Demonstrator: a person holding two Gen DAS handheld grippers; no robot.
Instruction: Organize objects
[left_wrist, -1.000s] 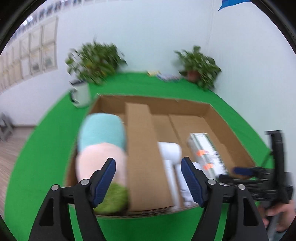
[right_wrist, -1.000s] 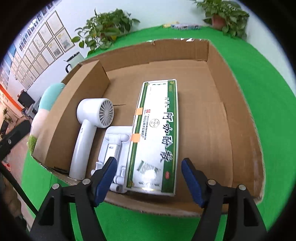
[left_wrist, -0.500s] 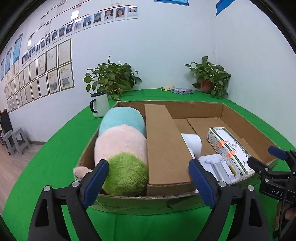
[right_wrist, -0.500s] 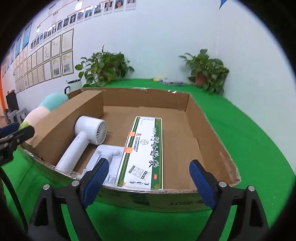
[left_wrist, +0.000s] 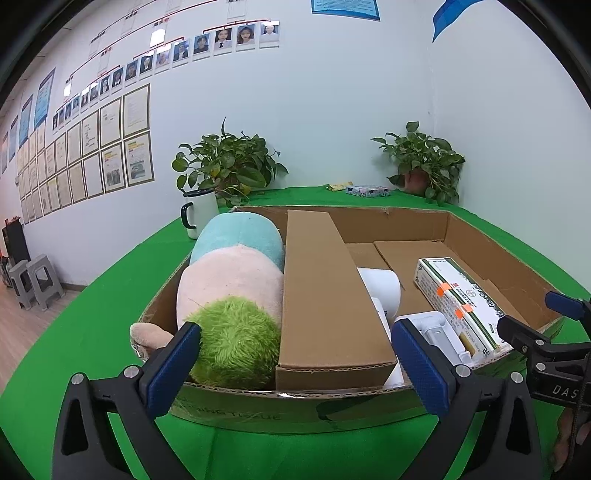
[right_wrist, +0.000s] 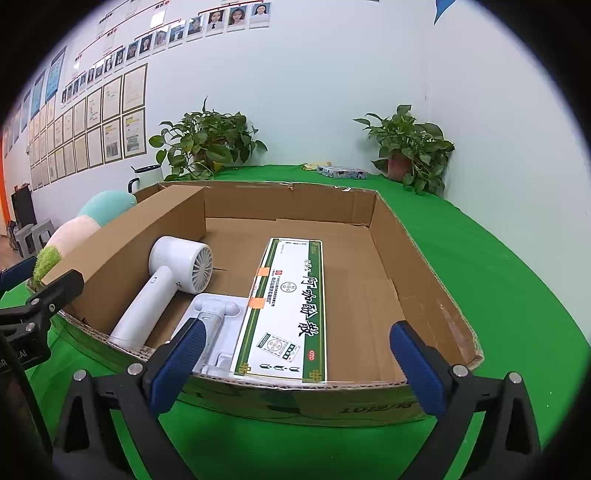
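Left wrist view: the left gripper gapes wide and empty before the cardboard box; a plush toy fills its left compartment. Right wrist view: the right gripper is spread wide, holding nothing; a hair dryer, a white tray and a green-edged carton lie inside the box.

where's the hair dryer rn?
In the right wrist view the white hair dryer lies in the cardboard box, right of the cardboard divider and left of the green-and-white medicine box.
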